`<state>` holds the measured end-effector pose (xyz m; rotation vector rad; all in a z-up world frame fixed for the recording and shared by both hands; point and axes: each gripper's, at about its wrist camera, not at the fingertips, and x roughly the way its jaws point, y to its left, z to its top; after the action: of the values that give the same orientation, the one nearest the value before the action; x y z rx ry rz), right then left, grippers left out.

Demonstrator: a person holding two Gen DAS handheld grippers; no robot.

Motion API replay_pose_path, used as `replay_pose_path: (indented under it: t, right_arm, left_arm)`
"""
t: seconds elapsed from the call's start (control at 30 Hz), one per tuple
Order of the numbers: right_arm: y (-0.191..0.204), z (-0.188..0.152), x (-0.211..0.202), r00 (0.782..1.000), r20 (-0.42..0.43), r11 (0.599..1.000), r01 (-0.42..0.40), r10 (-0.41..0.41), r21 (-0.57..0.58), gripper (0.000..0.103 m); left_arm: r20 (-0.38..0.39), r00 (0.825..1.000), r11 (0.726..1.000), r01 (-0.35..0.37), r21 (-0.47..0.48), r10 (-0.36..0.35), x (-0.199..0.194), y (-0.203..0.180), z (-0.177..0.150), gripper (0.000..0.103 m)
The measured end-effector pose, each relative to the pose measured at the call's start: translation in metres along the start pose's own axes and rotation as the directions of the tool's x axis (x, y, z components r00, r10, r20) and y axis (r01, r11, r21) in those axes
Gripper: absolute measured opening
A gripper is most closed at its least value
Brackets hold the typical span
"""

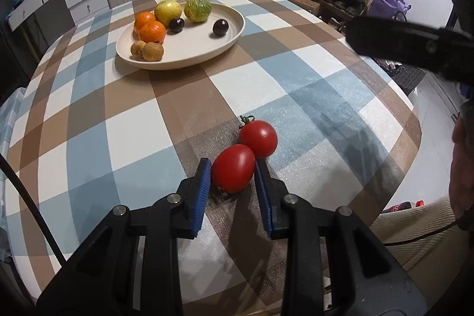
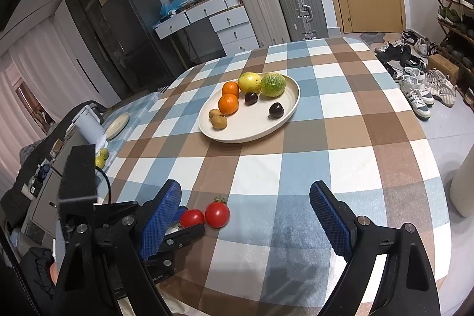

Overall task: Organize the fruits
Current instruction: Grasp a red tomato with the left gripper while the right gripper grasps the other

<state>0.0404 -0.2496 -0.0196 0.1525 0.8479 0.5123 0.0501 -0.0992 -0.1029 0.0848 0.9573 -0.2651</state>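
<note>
Where suitcases [image 2: 284,8] stand, checked tablecloth [image 2: 340,144].

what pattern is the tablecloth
Checked squares of brown, blue and white on the tablecloth, clearest in the right wrist view.

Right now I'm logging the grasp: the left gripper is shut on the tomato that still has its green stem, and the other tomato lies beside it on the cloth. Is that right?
Not quite. The left wrist view shows the left gripper shut on the near tomato, whose top shows no stem. The green stem is on the far tomato, which lies touching it on the checked tablecloth.
</note>
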Motion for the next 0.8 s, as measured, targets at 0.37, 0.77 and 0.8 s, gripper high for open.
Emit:
replay_pose_path:
  t: [0.37, 0.77, 0.8]
  right_arm:
    - [-0.003, -0.002, 0.007, 1.000, -0.026, 1.000, 0.010, -0.010, 0.007, 0.091]
    - [0.030, -0.018, 0.041, 0.990, -0.141, 0.991, -0.033, 0.014, -0.132, 0.090]
    - [0.032, -0.020, 0.046, 0.988, -0.156, 0.989, -0.036, 0.014, -0.142, 0.090]
  left_arm:
    - [0.092, 0.996, 0.993, -0.002, -0.118, 0.013, -0.035, 0.033, 0.004, 0.027]
    - [0.261, 0.965, 0.973, 0.077, -0.217, -0.018, -0.101, 0.074, 0.007, 0.027]
    - [0.272, 0.962, 0.973, 0.074, -0.220, -0.012, -0.105, 0.075, 0.007, 0.027]
